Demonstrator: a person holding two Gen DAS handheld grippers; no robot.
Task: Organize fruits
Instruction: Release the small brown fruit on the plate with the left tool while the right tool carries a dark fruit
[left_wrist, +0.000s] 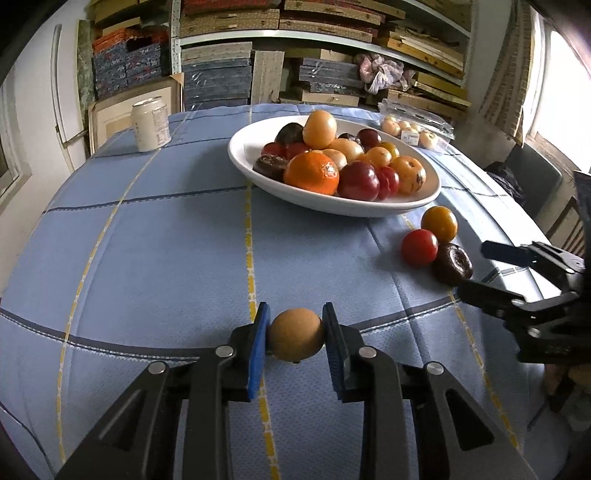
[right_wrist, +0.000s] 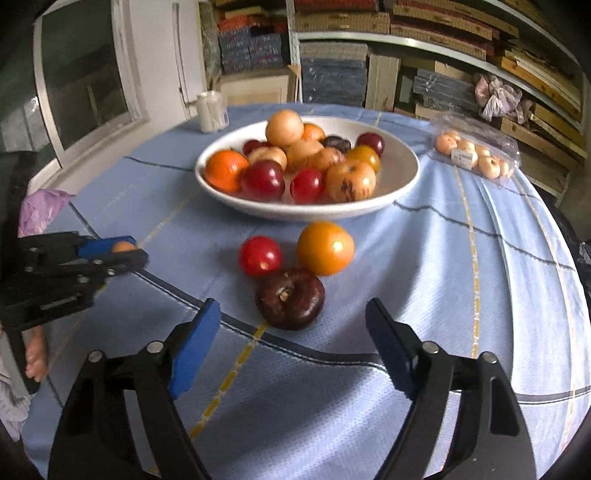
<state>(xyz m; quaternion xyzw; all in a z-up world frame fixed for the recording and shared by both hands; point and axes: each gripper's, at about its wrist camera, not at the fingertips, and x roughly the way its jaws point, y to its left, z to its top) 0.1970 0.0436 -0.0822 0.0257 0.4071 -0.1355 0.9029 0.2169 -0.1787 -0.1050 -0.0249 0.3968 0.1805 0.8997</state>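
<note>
A tan fruit (left_wrist: 294, 334) is clamped in the left tool (left_wrist: 294, 338); the right tool (right_wrist: 291, 350) is held apart near a dark plum (right_wrist: 290, 298)

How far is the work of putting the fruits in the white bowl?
Mostly done: the white bowl already holds a heap of fruit. In hand: the left tool grips a small tan fruit. Left: the red fruit, the orange-yellow fruit and the dark purple fruit lie on the cloth before the open right tool.
</note>
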